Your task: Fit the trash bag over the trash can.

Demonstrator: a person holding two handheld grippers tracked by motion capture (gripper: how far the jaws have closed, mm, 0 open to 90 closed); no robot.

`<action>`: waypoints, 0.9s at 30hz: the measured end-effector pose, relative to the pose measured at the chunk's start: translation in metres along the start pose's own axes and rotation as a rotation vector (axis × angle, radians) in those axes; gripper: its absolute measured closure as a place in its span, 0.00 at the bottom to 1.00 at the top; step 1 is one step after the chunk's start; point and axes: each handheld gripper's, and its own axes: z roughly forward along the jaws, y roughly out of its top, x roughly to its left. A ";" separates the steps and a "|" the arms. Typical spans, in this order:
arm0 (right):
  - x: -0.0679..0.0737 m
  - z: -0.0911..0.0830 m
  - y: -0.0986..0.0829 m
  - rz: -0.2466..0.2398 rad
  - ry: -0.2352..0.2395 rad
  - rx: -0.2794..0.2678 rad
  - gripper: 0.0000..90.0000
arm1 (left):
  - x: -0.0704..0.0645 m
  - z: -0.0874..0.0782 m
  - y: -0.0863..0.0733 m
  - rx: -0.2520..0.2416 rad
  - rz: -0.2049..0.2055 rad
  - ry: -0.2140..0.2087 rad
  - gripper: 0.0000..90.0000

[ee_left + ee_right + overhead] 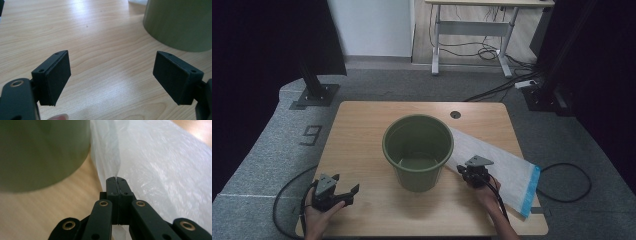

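On light wood table (377, 115), bag (507, 165) beside bucket (418, 150).

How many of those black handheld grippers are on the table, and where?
2. The left gripper, jaws wide open, sits at the near left corner; the right gripper, right of the green bucket, pinches the white plastic bag.

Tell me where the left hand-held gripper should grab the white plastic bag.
Probably the bag's near long edge beside the green bucket, coming low from the person's side. The bag lies flat, and the right hand-held gripper is shut on a pinched fold there. The left hand-held gripper is open.
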 end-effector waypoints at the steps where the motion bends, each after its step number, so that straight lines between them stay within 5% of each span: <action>1: 0.001 -0.004 -0.004 0.003 0.004 0.003 0.99 | 0.000 0.000 0.000 -0.004 -0.003 0.001 0.16; 9: 0.004 -0.031 -0.019 -0.009 -0.017 -0.008 0.99 | 0.002 -0.001 0.001 -0.017 -0.010 -0.005 0.16; 17: 0.007 0.007 0.007 -0.024 -0.021 -0.025 0.98 | 0.002 0.002 0.001 -0.010 -0.009 -0.003 0.16; 22: 0.016 0.016 0.006 -0.049 -0.006 0.009 0.77 | 0.003 0.001 0.002 -0.017 -0.014 -0.006 0.17; 23: 0.016 0.016 0.007 -0.036 -0.001 -0.017 0.67 | 0.003 0.002 0.002 -0.016 -0.014 -0.008 0.17; 27: 0.015 0.016 0.010 0.001 0.016 -0.045 0.58 | 0.002 0.003 0.002 -0.013 -0.009 -0.011 0.17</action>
